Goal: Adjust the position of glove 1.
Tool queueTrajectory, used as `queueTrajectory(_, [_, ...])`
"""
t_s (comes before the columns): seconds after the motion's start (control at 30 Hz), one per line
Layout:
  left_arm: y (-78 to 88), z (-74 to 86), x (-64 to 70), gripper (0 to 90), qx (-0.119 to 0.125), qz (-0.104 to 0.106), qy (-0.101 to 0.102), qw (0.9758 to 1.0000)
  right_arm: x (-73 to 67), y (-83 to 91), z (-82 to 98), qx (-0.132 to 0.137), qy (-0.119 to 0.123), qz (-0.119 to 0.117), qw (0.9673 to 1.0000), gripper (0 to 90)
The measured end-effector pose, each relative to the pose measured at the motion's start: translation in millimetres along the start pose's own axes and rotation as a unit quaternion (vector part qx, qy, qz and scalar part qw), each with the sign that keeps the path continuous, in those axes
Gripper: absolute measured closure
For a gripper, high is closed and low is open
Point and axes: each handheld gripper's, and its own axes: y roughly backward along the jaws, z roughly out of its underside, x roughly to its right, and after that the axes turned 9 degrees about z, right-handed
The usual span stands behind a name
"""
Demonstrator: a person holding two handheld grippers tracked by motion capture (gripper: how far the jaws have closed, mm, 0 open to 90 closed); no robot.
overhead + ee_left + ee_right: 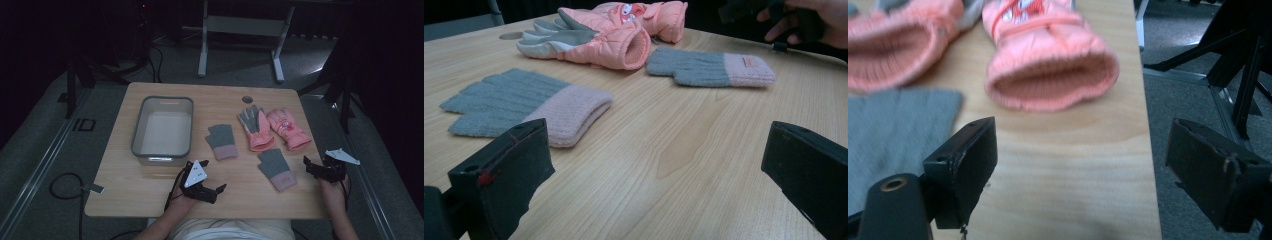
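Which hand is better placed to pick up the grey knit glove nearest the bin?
Left. The left tool is open and faces the grey knit glove; the right tool sits farther away.

A light wooden counter (150, 192) with rounded corners and a small round hole (247, 99) near its far edge carries everything. On its left part stands a grey-rimmed tub (163, 129). Right of the tub lies a grey knit glove with a pink cuff (221, 141), and a second one like it (277, 169) lies nearer the front edge. Behind them, side by side, lie two pink padded gloves (272, 128), cuffs toward the person
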Motion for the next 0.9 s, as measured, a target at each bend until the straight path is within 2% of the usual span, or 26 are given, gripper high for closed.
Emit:
queueTrajectory(0.13, [0.0,0.0,-0.2,0.0,0.000,0.001,0.001,1.0000,1.1,4.7,-19.4,0.001,-0.015,0.008,0.9999,13.3])
queueTrajectory(0.2, [0.0,0.0,-0.2,0.0,0.000,0.001,0.000,1.0000,1.0,6.0,-27.5,0.005,-0.022,0.002,0.9998,13.1])
queueTrajectory(0.43, [0.0,0.0,0.0,0.0,0.000,0.001,0.002,1.0000,-7.4,4.6,-56.7,0.019,-0.015,-0.009,0.9997,12.8])
queueTrajectory(0.63, [-0.1,0.0,0.7,0.0,0.000,0.002,-0.001,1.0000,-21.9,7.8,-81.2,0.038,0.001,-0.019,0.9991,12.8])
queueTrajectory(0.9, [0.0,0.0,0.4,0.0,0.000,0.003,-0.001,1.0000,-40.5,12.3,-110.9,0.063,0.010,-0.035,0.9974,12.9])
